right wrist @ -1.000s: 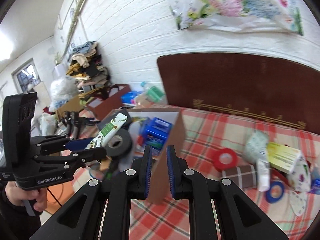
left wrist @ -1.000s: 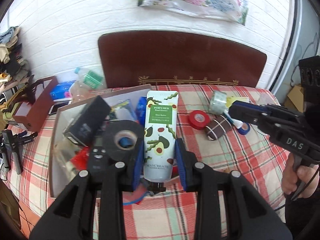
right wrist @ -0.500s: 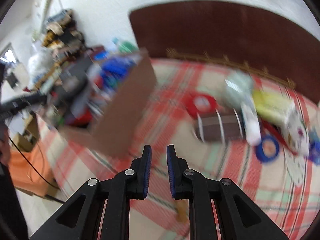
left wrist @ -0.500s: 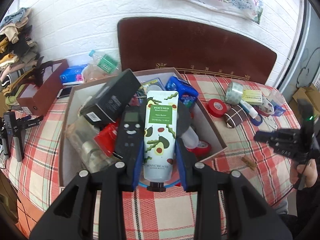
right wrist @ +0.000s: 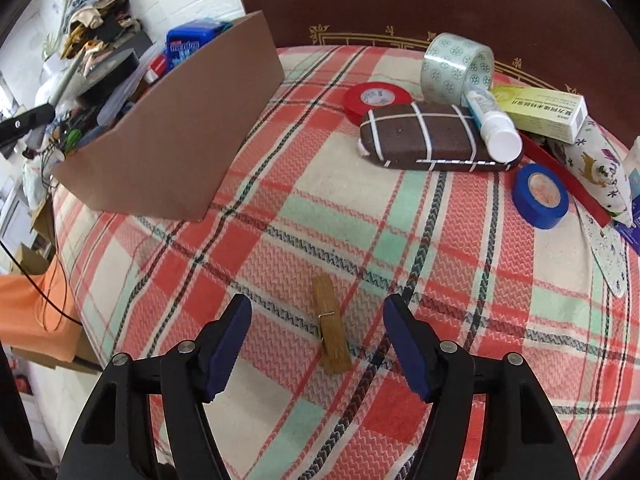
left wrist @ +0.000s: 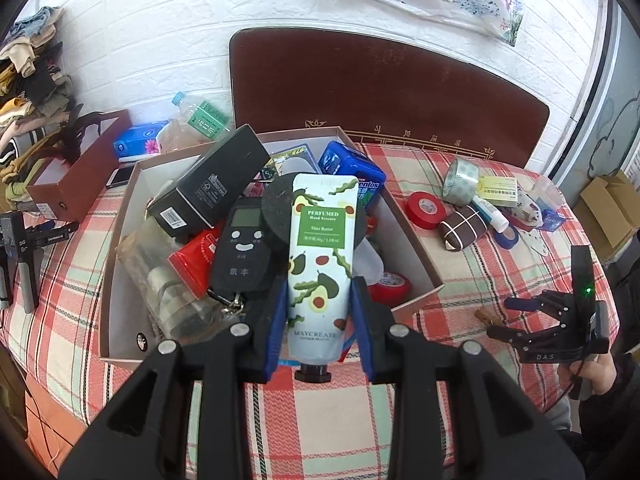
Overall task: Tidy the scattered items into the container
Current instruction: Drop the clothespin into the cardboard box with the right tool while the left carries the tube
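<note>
On the plaid bedcover (right wrist: 360,216), my right gripper (right wrist: 316,344) is opening over a wooden clothespin (right wrist: 330,330); my left gripper (left wrist: 318,328) clamps the hand cream tube (left wrist: 320,264) above the box (left wrist: 416,256).

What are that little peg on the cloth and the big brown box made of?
The peg looks like bare, matt wood: tan, grainy, with a thin wire spring. The box seems plain cardboard: flat brown outer wall, white inside, thin cut edges.

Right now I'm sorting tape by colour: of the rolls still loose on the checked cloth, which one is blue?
The blue tape roll, lying flat nearest the right edge; the red roll and patterned clear roll sit farther back.
</note>
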The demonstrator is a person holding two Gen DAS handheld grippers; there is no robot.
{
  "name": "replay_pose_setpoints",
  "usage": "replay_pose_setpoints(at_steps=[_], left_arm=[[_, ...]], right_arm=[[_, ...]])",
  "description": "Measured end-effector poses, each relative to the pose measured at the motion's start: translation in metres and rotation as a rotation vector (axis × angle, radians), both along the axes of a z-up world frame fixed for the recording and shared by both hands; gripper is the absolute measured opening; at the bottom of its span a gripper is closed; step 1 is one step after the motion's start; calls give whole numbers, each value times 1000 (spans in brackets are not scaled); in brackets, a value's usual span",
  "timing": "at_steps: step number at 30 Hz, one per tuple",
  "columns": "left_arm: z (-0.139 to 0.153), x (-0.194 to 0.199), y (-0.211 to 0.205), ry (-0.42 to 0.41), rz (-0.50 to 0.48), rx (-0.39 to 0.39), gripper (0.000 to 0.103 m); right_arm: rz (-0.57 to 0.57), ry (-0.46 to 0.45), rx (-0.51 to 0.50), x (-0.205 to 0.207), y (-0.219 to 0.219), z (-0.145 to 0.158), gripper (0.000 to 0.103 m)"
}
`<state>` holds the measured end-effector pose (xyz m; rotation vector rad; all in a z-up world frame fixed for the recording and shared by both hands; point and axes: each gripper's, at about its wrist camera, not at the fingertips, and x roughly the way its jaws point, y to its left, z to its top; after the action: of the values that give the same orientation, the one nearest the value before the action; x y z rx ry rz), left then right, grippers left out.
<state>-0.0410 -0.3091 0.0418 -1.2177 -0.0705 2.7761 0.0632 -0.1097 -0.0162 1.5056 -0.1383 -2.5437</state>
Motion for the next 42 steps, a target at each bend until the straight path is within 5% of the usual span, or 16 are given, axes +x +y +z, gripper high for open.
replay_pose_setpoints(at_steps=[3, 5, 8, 15, 29, 42], left_arm=[[-2, 1, -2, -5, 4, -2, 31], [-2, 3, -3, -5, 5, -4, 31], [-4, 5, -4, -7, 3, -5, 31], [-1, 7, -10, 0, 12, -2, 31], [17, 10, -68, 33, 115, -23, 31], [-29, 9, -108, -30, 173, 68, 30]], right_arm=[[13, -26, -18, -1, -2, -11, 65], [16, -47, -24, -1, -3, -19, 36], [4, -33, 8, 2, -5, -19, 15], [-7, 14, -22, 1, -6, 0, 15], [84, 252, -69, -64, -74, 121, 15], [109, 142, -203, -122, -121, 97, 15]])
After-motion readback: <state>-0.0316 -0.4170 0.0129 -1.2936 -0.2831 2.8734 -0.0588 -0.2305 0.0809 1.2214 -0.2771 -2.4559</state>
